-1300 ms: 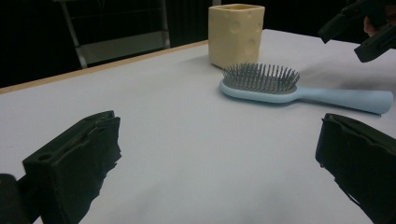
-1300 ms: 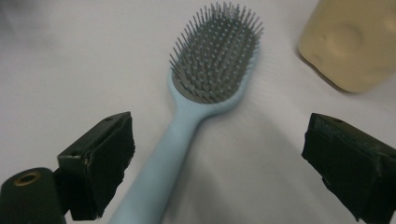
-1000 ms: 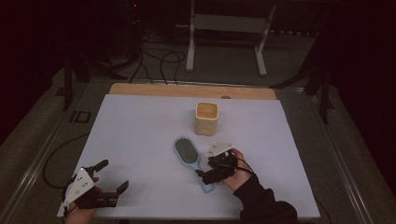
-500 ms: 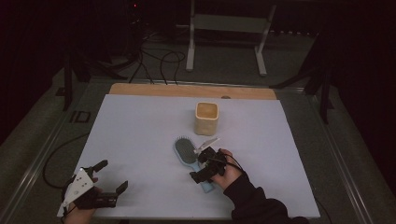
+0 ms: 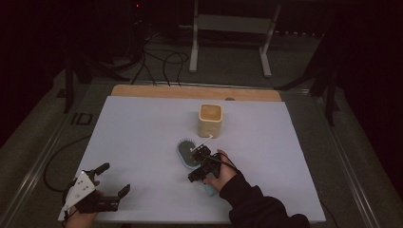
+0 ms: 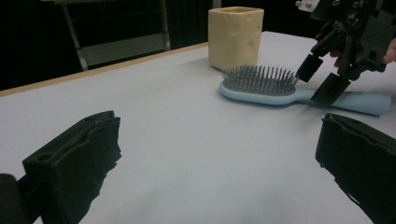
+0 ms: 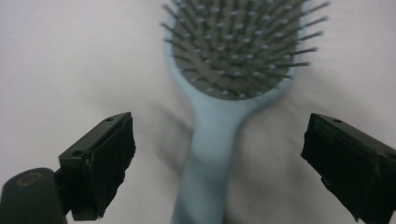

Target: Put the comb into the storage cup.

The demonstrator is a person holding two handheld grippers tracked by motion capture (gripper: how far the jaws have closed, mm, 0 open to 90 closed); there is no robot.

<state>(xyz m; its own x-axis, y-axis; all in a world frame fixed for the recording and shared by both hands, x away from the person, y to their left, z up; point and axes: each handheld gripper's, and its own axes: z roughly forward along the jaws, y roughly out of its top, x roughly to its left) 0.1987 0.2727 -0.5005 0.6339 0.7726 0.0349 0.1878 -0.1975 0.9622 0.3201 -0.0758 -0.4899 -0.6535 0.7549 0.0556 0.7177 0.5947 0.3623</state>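
Observation:
A light blue hairbrush (image 5: 185, 152) with grey bristles lies bristles-up on the white table (image 5: 138, 137), its handle pointing toward the near edge. My right gripper (image 5: 200, 166) hovers open just above the handle. In the right gripper view the brush (image 7: 233, 56) runs up between the two jaws of that gripper (image 7: 217, 168), which stand wide on either side of the handle without touching it. My left gripper (image 5: 114, 179) rests open at the near left corner, holding nothing. In the left gripper view its jaws (image 6: 217, 163) frame the brush (image 6: 261, 86) and the right gripper (image 6: 320, 77) farther off.
A cream square cup (image 5: 210, 119) stands upright just behind the brush head, also seen in the left gripper view (image 6: 235, 35). A wooden strip (image 5: 195, 91) edges the far side of the table. Cables and a metal stand lie on the floor beyond.
My right gripper has moved left and forward from beside the brush to over its handle. The left gripper has barely shifted.

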